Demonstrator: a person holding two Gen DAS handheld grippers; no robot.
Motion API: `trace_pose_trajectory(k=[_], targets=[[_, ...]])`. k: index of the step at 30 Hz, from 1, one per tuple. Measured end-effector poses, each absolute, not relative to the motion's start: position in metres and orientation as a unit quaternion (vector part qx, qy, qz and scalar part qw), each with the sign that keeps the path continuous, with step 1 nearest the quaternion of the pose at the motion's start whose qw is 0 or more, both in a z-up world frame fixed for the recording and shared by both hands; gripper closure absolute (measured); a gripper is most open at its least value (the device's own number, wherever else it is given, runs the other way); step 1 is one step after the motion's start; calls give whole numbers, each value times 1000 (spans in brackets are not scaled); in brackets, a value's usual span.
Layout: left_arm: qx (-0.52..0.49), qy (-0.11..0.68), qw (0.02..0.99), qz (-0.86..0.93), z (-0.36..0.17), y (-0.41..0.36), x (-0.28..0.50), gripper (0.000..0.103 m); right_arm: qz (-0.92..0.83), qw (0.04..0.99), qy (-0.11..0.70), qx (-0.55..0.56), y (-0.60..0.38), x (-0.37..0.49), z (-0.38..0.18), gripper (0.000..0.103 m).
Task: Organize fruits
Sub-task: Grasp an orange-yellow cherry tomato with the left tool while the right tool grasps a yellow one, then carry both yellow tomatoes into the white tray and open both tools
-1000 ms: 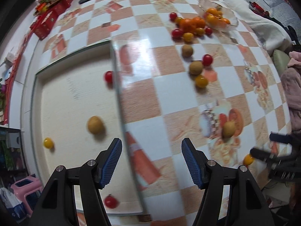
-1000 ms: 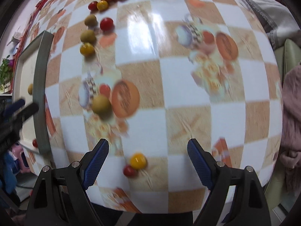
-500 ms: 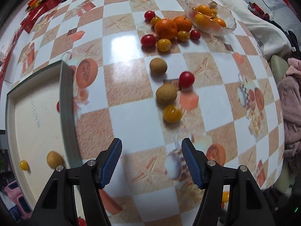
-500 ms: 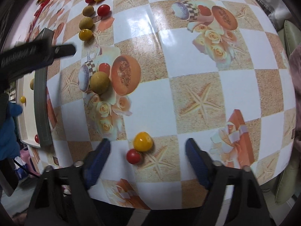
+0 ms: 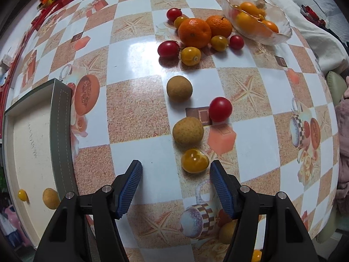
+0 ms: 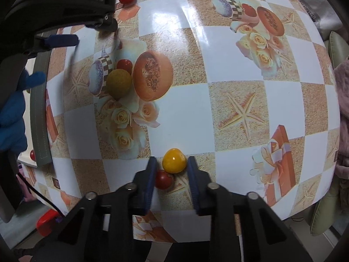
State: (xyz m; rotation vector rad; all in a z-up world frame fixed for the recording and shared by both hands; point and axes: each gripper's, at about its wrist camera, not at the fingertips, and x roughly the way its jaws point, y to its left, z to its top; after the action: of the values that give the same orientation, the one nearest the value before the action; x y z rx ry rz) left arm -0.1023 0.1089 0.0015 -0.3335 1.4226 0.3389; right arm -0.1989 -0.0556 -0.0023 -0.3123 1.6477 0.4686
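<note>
Near table edge [image 6: 196, 224], right claw [image 6: 171, 166] flanks yellow tomato [image 6: 174, 160] (nearly closed).

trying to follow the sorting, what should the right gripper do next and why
Probably finish closing on the yellow tomato. The right gripper has its jaws narrowed on either side of it, the fruit looks still on the table, and whether they already touch it is unclear. A small red tomato sits beside the left jaw, so closing gently should avoid pinching it too.
</note>
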Motion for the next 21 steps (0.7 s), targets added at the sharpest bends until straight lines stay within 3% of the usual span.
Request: trace_pose_trajectory(k=[3, 4, 6, 7, 21], targets=[[-141, 645, 735, 156, 2, 113, -97, 57, 217, 643, 722, -137, -56, -205, -3, 80], [-137, 645, 735, 157, 2, 113, -96, 59, 223, 643, 721, -132, -57, -205, -2, 80], [-138, 640, 740, 154, 3, 115, -95, 77, 242, 644, 719, -100, -61, -201, 2, 80], [-136, 640, 741, 153, 4, 116, -97, 79, 250, 646, 716, -85, -64, -191, 4, 80], [-176, 619, 756, 117, 33, 136, -153, 79, 245, 655, 714, -27, -81, -158, 13, 80]])
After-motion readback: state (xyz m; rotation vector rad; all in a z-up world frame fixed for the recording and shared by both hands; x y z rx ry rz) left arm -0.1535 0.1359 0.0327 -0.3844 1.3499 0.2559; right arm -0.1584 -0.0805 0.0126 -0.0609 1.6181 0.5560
